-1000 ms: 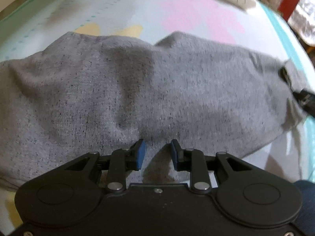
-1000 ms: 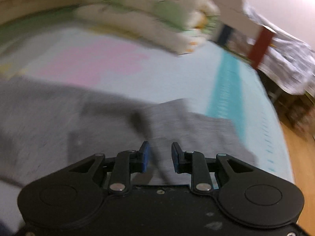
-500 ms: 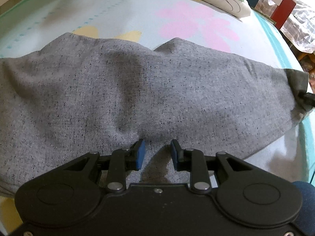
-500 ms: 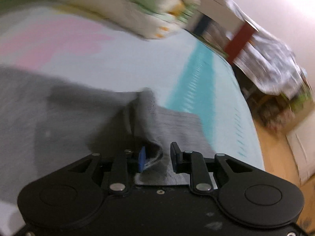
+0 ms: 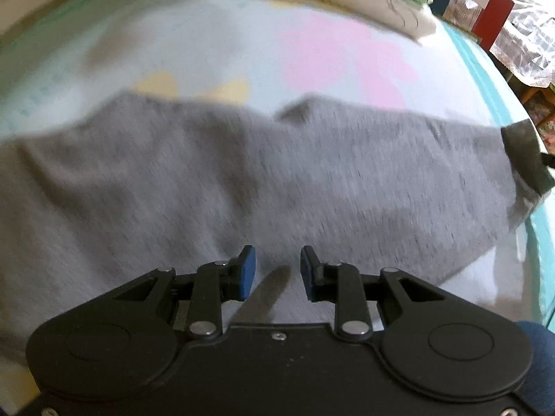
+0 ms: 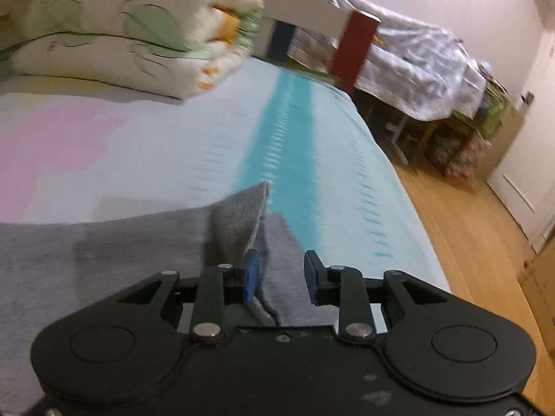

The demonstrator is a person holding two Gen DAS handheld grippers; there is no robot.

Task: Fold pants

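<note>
Grey speckled pants (image 5: pixel 242 180) lie spread across the bed sheet (image 5: pixel 215 45), with a darker band (image 5: pixel 520 159) at their right end. My left gripper (image 5: pixel 277 274) hovers open over the pants' near edge, nothing between its pads. In the right wrist view the pants' end (image 6: pixel 104 253) has a corner flap (image 6: pixel 242 215) standing up. My right gripper (image 6: pixel 280 275) is over that end and its jaws are opening. A fold of the grey cloth lies between them against the left pad (image 6: pixel 250 275), while the right pad (image 6: pixel 310 275) stands apart from it.
A folded quilt (image 6: pixel 138 34) lies at the back of the bed. The bed's right edge (image 6: pixel 409 208) drops to a wooden floor (image 6: pixel 468 242). Beyond it stand a red post (image 6: pixel 353 45) and a table under a pale cloth (image 6: pixel 423 59).
The right gripper swung rightward to the pants' end, the flap rose between its jaws, and the jaws have widened. The pants' right end looks pulled flatter. The left gripper barely moved.
</note>
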